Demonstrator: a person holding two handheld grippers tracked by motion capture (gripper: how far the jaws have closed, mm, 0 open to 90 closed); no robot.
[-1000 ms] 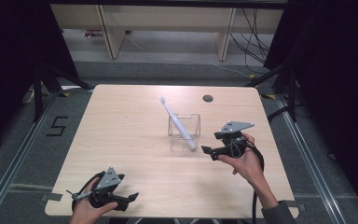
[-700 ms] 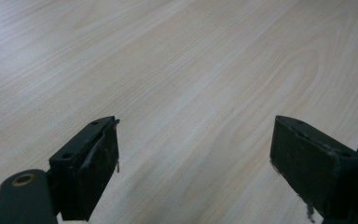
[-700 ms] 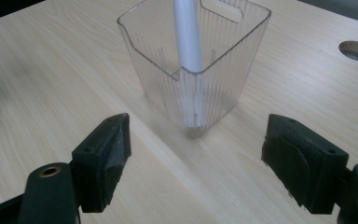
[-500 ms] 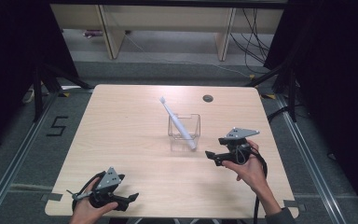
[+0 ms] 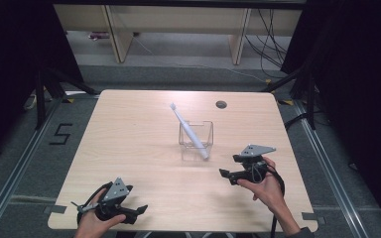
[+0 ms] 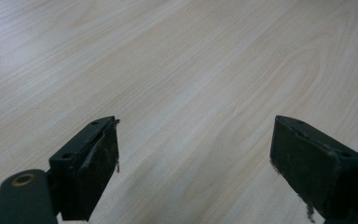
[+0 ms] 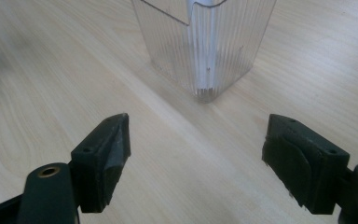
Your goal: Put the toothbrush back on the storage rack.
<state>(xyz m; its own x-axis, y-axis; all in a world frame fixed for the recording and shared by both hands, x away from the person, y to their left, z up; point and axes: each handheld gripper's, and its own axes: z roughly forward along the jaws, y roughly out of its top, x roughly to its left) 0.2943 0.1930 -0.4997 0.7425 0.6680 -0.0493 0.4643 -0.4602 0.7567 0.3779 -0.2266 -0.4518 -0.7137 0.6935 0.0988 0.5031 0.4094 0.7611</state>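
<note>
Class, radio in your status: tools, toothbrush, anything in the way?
Left tool open, empty. Right tool open, facing cup. Toothbrush leaning in cup. Path clear.

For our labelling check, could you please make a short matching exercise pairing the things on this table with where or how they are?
Things:
1. toothbrush
2. clear cup
3. left gripper
4. right gripper

Places or states:
A. open, at the near left edge of the table
B. stands upright mid-table
C. leans in the cup, head up
D. open, right of the cup

Pairs: 1-C, 2-B, 3-A, 4-D
</note>
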